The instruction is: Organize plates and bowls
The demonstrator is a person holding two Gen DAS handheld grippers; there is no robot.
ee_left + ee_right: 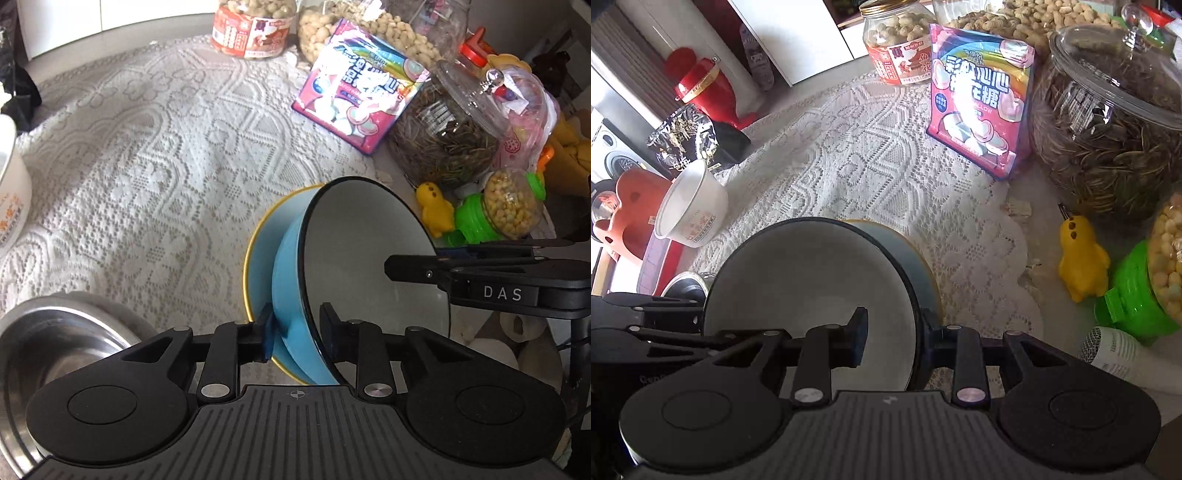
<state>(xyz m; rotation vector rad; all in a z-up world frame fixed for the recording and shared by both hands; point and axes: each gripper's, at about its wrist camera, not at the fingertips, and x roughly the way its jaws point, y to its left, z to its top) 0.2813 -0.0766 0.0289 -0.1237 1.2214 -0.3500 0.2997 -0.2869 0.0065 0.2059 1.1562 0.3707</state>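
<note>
A blue bowl with a black rim and grey-white inside [291, 295] sits tilted inside a blue bowl with a yellow rim [260, 243] on the lace cloth. My left gripper [297, 330] is shut on the black-rimmed bowl's wall, one finger outside and one inside. In the right wrist view the same bowl [798, 273] fills the centre, and my right gripper [892, 339] is shut on its right rim, with the yellow-rimmed bowl [916, 254] behind. The right gripper also shows in the left wrist view [413, 264].
A steel bowl [55, 339] is near left. A white printed bowl [690, 206] lies tilted at the left. A marshmallow bag [982, 107], nut jars [897, 48], a seed jar [1108, 122], a yellow duck toy [1078, 258] and a green-lidded jar [1137, 295] crowd the back and right.
</note>
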